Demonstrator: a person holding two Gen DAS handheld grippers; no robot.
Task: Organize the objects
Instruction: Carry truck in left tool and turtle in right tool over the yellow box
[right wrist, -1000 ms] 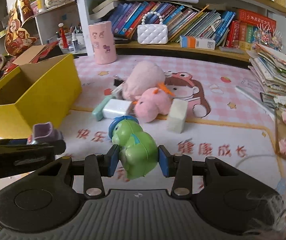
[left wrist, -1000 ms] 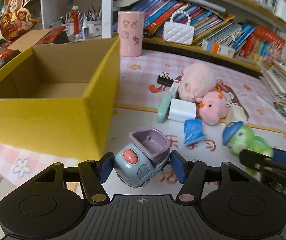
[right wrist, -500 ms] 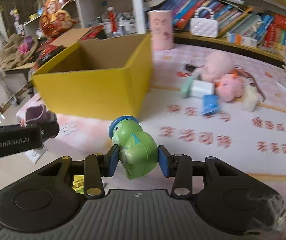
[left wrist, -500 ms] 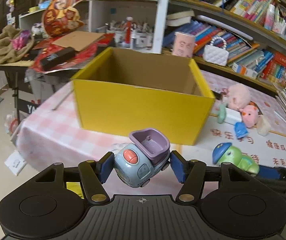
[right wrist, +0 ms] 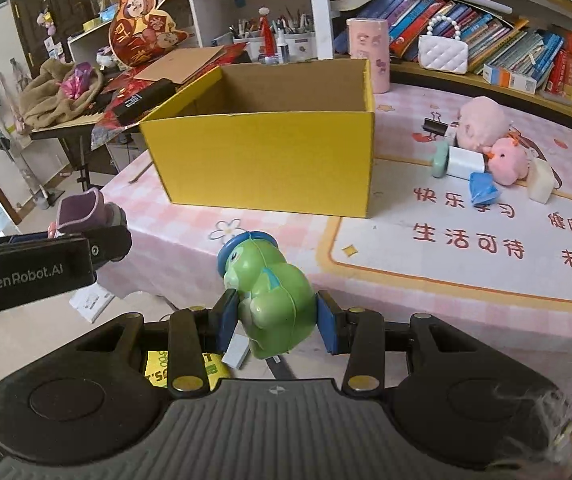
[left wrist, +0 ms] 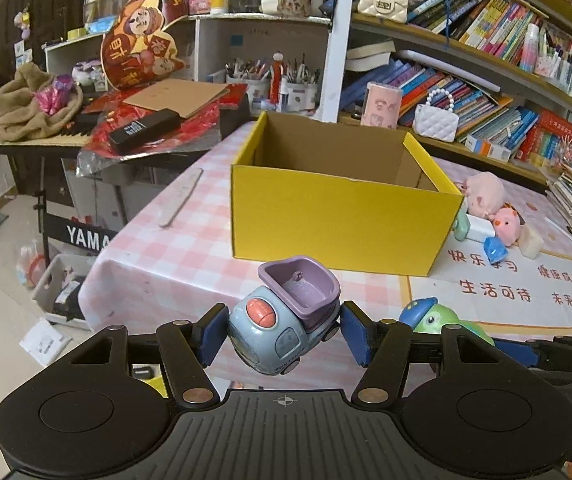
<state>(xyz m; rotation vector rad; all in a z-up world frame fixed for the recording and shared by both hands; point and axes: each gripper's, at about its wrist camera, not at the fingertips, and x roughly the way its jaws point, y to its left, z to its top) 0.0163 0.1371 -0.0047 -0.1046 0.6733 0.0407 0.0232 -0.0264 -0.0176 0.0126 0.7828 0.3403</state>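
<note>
My left gripper (left wrist: 281, 334) is shut on a blue-grey toy truck (left wrist: 281, 320) with a purple tipper, held in the air before the table's near edge. My right gripper (right wrist: 275, 322) is shut on a green toy turtle (right wrist: 269, 292) with a blue cap, also held off the table. An open yellow cardboard box (left wrist: 342, 208) stands on the pink checked table, ahead of both grippers; it also shows in the right wrist view (right wrist: 269, 156). The turtle (left wrist: 442, 320) shows to the right in the left wrist view, the truck (right wrist: 81, 212) to the left in the right wrist view.
Right of the box lie pink plush toys (right wrist: 490, 140), a white block (right wrist: 464, 162), a blue piece (right wrist: 482, 190) and a cream block (right wrist: 540, 184). A pink cup (right wrist: 368, 52) stands behind the box. Bookshelves run along the back; a cluttered keyboard stand (left wrist: 97, 136) is at left.
Both grippers have pulled back and up from the table with their toys. The box and the loose toys now look farther away.
</note>
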